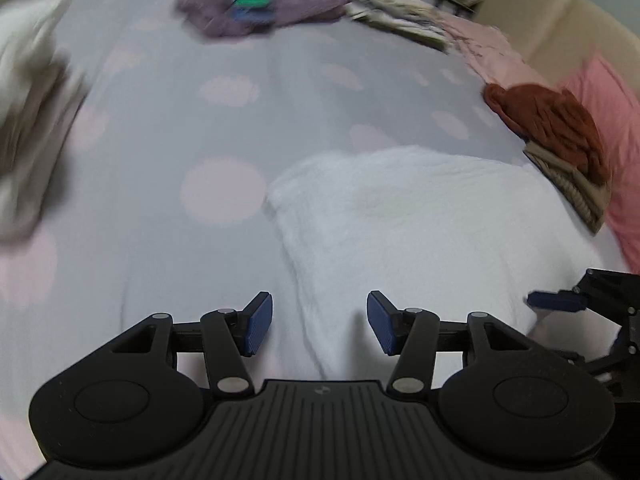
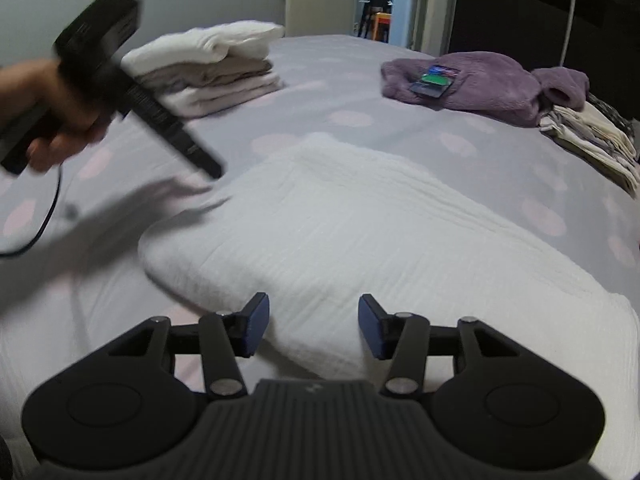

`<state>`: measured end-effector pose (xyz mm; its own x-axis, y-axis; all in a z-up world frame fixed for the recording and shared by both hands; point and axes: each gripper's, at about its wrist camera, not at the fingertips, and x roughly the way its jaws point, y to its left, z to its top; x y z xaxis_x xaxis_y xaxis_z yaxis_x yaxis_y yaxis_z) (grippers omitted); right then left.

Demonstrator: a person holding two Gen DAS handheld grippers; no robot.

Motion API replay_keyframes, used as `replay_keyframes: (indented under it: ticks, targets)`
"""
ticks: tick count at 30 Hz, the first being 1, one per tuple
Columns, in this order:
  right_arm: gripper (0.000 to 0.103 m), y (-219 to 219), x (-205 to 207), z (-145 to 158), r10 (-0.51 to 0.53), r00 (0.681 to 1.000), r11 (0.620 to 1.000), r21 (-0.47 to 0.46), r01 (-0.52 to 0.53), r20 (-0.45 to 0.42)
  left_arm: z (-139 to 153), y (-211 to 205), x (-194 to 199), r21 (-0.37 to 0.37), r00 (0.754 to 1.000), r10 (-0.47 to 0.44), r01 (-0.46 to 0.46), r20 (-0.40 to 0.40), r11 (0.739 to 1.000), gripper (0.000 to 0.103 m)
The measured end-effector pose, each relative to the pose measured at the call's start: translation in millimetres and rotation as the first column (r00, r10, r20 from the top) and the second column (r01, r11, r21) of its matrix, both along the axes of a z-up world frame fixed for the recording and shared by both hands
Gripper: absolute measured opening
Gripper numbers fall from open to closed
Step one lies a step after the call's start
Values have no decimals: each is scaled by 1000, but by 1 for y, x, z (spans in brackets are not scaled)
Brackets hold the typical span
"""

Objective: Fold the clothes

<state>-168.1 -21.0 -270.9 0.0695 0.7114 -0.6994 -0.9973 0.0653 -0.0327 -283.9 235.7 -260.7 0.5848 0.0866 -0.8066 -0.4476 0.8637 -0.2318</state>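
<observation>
Both wrist views look down, close, sharing the white towel.

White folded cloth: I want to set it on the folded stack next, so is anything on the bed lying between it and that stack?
Nothing lies on the bedspread between the white folded cloth and the folded stack. Only the left gripper, held by a hand, hovers across that stretch, above the cloth's near-left corner. Both grippers are open and empty.

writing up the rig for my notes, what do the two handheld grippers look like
Both match: the left gripper and right gripper have matte black ribbed bodies, rounded side lobes, silver pivot pins and blue ridged pads on the two fingers. In the right wrist view, a thin black cable trails from the left one's black handle.
</observation>
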Motion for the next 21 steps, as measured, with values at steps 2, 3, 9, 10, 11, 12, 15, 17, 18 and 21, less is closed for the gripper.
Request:
replay_keyframes:
  ticks: [2,3,9,10,11,12,15,17,18,21]
  targets:
    - [53,-6,5,-2,-48,999,999,-19,48,-22,9,-4,23,58,997,-78,77,25,995,50]
    - [53,-11,10,-3,-86,996,996,-30,85,-34,13,-6,39,75,992,-125,122,32,990,50]
    - [53,-46,40,-2,-291,949,955,-94,281,-122,24,-24,139,144,903,-429,424,7,894,52]
    - [53,-52,41,-1,-322,939,945,-102,311,-120,25,-27,153,149,888,-461,456,-3,878,52]
    - [53,-59,43,-1,-350,928,935,-109,338,-126,27,-30,167,153,871,-491,487,-13,860,52]
    - [53,-67,46,0,-383,913,922,-119,369,-141,27,-32,180,149,853,-521,518,-22,842,56]
    - [54,-84,59,-4,-490,850,871,-158,466,-194,17,-36,220,84,805,-593,594,-37,800,61]
    - [54,-98,71,-7,-568,789,823,-185,537,-235,8,-40,243,45,783,-621,622,-39,782,61]
    - [54,-105,79,-9,-611,748,792,-198,578,-260,4,-43,254,27,774,-633,634,-39,773,61]
    - [54,-130,103,-15,-727,599,681,-241,691,-336,-2,-58,284,-10,736,-677,677,-28,736,61]
